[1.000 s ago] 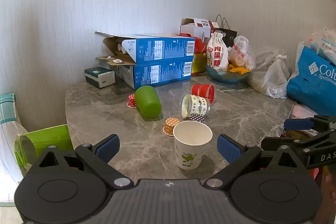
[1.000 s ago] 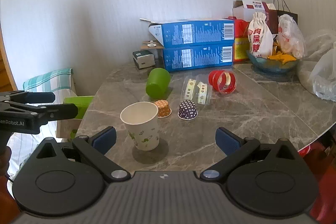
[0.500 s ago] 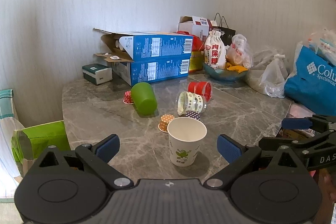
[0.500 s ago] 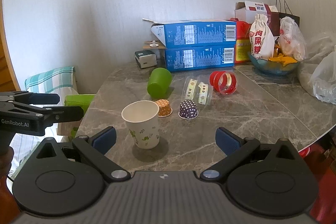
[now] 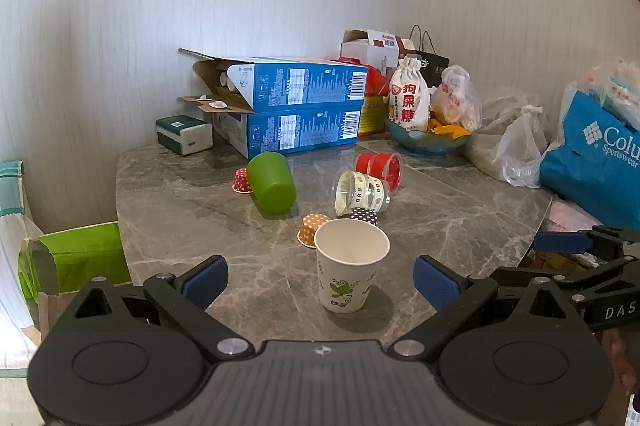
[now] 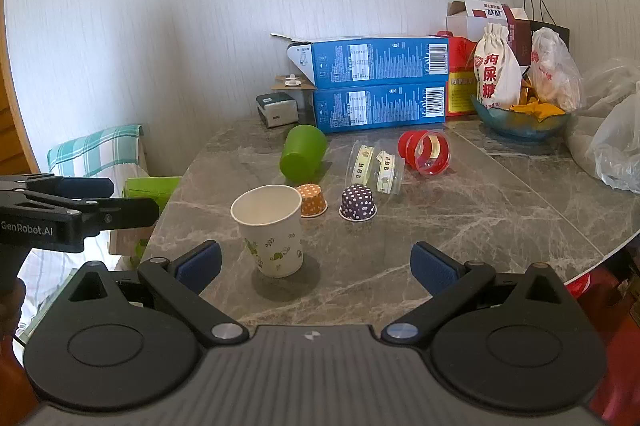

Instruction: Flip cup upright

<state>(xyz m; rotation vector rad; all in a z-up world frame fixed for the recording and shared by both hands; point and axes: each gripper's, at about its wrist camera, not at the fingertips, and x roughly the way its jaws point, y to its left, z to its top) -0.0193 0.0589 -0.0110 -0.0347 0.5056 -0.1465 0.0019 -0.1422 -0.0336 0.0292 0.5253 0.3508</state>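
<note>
blue boxes [image 5: 296, 106], tissue pack [image 5: 184, 135], fruit bowl [image 5: 428, 142]

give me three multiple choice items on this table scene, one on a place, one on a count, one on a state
1. Where is the orange dotted cupcake liner?
A. just behind the paper cup
B. inside the blue bowl
C. on the blue boxes

2. How many dotted cupcake liners show in the left wrist view?
A. one
B. three
C. five

3. How does the green cup lie?
A. upright
B. on its side
C. stacked in the paper cup

Answers:
1. A, it sits by the paper cup's far rim.
2. B, the red, orange and purple ones.
3. B, its closed base faces the camera.
</note>
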